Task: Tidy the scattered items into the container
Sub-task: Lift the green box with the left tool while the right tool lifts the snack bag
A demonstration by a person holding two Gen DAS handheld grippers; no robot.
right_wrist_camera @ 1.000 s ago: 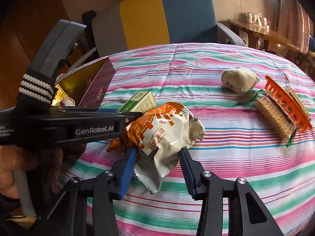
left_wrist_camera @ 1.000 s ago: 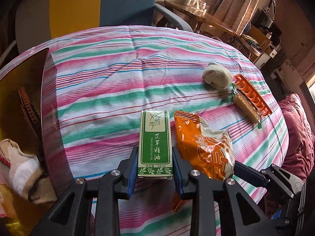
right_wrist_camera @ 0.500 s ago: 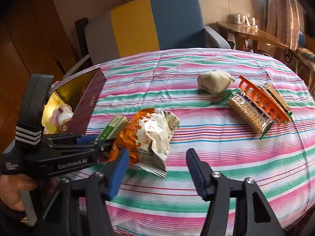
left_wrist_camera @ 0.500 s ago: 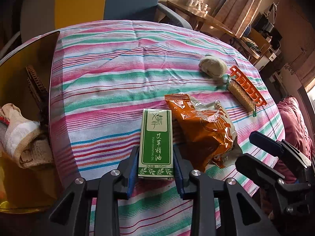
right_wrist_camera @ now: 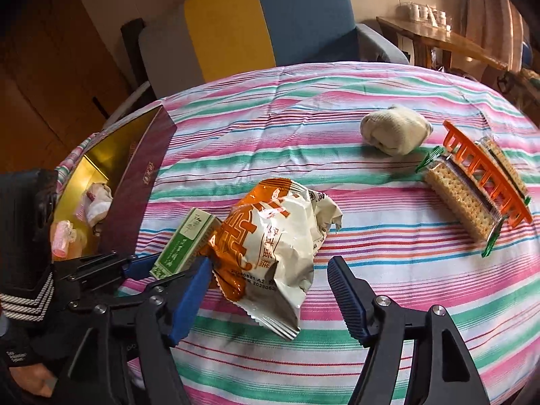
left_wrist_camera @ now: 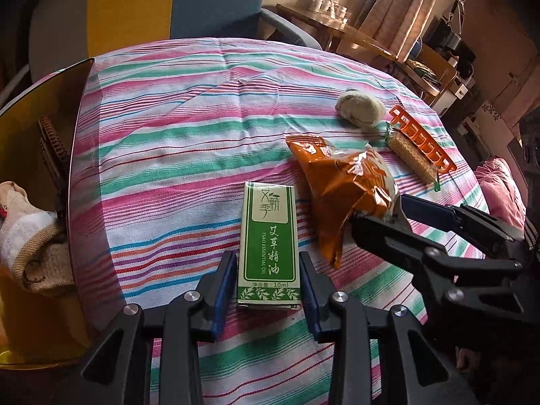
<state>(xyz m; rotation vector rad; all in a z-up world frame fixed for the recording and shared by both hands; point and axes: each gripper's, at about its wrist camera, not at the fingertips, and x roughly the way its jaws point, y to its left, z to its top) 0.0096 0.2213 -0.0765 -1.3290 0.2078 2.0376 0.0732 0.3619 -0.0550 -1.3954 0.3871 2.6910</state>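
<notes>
Since 1 s ago, left wrist view: left claw (left_wrist_camera: 266, 280) jaws opening, pads now off the green oil box (left_wrist_camera: 268, 243), which lies on the worktop (left_wrist_camera: 189, 141) btwn them, lower centre; so box looks released short of the container (left_wrist_camera: 44, 155) at left edge.

Right wrist view: right claw (right_wrist_camera: 266, 290) has let go of the snack bag (right_wrist_camera: 273, 236); jaws wide, closing slightly, bag btwn them, untouched. Only this view shows container's maroon outer wall.
</notes>
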